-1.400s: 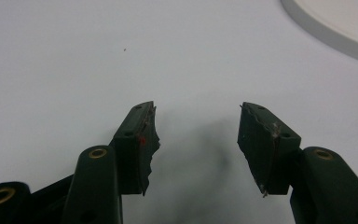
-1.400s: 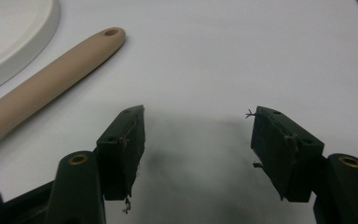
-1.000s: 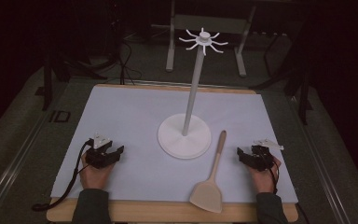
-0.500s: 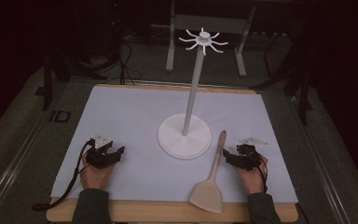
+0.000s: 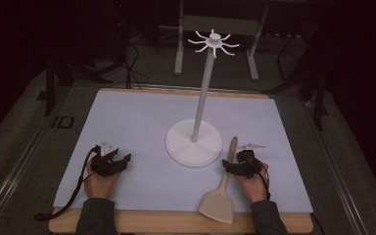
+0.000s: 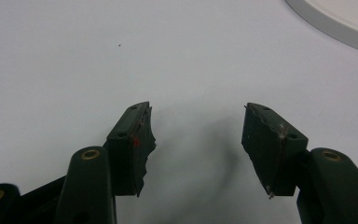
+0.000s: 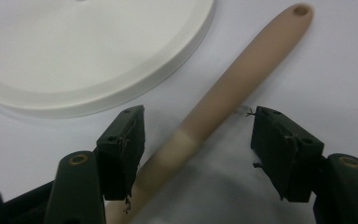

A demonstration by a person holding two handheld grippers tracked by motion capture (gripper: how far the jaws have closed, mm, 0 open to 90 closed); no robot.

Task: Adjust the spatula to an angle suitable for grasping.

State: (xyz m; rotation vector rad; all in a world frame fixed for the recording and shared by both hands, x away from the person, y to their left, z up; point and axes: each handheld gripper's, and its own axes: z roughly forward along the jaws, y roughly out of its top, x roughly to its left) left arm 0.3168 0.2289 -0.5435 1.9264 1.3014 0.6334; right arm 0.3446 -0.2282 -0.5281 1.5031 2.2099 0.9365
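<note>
One spatula (image 5: 219, 196), one stand (image 5: 194, 142), one white sheet (image 5: 137, 117) and two grippers are on the table (image 5: 176, 223).

The stand is a white disc base with a single thin pole rising from its middle; the pole ends in a cap ringed with short spokes, about eight, though from the high view they are too small to count surely.

The spatula lies flat on the sheet, its blade near the table's front edge and its handle running up toward the base. The handle's tip, with one hole in it, ends just beside the base rim, apart from it.

The right gripper (image 5: 235, 165), held in the right hand (image 5: 251, 183), sits at the handle's upper half. In the right gripper view the spatula (image 7: 223, 95) handle passes slantwise between the two jaws, which stand spread on either side of it. The left-hand jaw is close against the handle; the other is clear of it. Nothing is clamped. The base (image 7: 93, 51) lies just beyond that gripper (image 7: 198, 135).

The left gripper (image 5: 118, 161), in the left hand (image 5: 102, 181), rests on the sheet well apart from the spatula, to the left of the base. In its own view that gripper (image 6: 196, 135) has its jaws wide apart over bare sheet (image 6: 74, 60), with nothing between them, and a sliver of base (image 6: 335, 23) shows at the upper corner.
</note>
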